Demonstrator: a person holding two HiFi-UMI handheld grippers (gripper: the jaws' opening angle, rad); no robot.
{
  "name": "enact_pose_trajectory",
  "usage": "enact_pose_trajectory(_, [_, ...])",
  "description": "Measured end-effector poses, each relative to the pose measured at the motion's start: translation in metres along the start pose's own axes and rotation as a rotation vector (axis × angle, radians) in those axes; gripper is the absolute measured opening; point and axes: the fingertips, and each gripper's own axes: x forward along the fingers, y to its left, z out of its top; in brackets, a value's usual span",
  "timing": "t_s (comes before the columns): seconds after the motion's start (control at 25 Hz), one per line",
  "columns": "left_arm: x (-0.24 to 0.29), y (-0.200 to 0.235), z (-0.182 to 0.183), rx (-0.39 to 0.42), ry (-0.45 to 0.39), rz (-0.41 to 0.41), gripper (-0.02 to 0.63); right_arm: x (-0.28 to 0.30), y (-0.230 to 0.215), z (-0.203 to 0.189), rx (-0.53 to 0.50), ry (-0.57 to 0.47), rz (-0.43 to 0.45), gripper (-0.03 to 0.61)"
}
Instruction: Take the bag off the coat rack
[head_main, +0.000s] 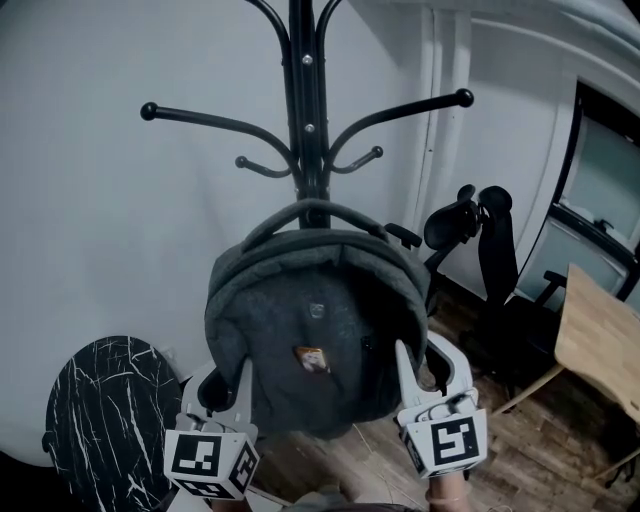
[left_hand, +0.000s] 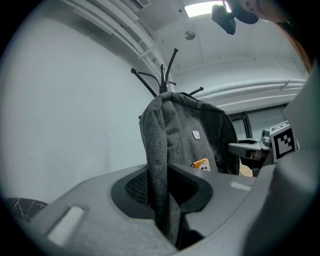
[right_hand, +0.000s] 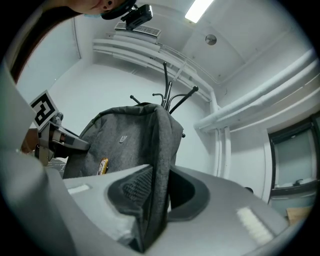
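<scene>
A dark grey fabric backpack (head_main: 315, 335) with a small orange tag on its front is held up in front of the black coat rack (head_main: 306, 110). Its top handle arches right by the rack's pole; whether it still rests on a hook I cannot tell. My left gripper (head_main: 240, 385) is shut on the bag's left side edge (left_hand: 160, 175). My right gripper (head_main: 410, 375) is shut on the bag's right side edge (right_hand: 155, 190). In both gripper views the grey fabric runs squeezed between the pads, and the rack's hooks (left_hand: 165, 80) (right_hand: 170, 97) rise behind the bag.
A round black marble-patterned table (head_main: 105, 420) stands low at the left. A black office chair (head_main: 480, 250) and a wooden tabletop (head_main: 600, 340) are at the right, over wooden flooring. A white wall lies behind the rack.
</scene>
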Motion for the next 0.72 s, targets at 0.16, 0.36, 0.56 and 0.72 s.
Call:
enact_pose_trajectory(0.16, [-0.010,-0.006,-0.001,-0.001,0.003,0.009,0.080,-0.012,0.000,0.001,0.001,0.001,0.007,0.078])
enact_pose_trajectory(0.36, [-0.030,-0.023,-0.006,0.002,0.020,0.013,0.081,-0.038,-0.001,-0.002,0.013,0.004,0.012,0.079])
enact_pose_trajectory(0.56, [-0.049,-0.040,-0.008,-0.002,0.041,0.020,0.081,-0.061,-0.003,-0.003,0.024,0.020,0.021,0.078])
enact_pose_trajectory(0.72, [-0.062,-0.053,-0.010,-0.006,0.054,0.013,0.081,-0.080,-0.006,-0.002,0.034,0.034,0.024,0.078])
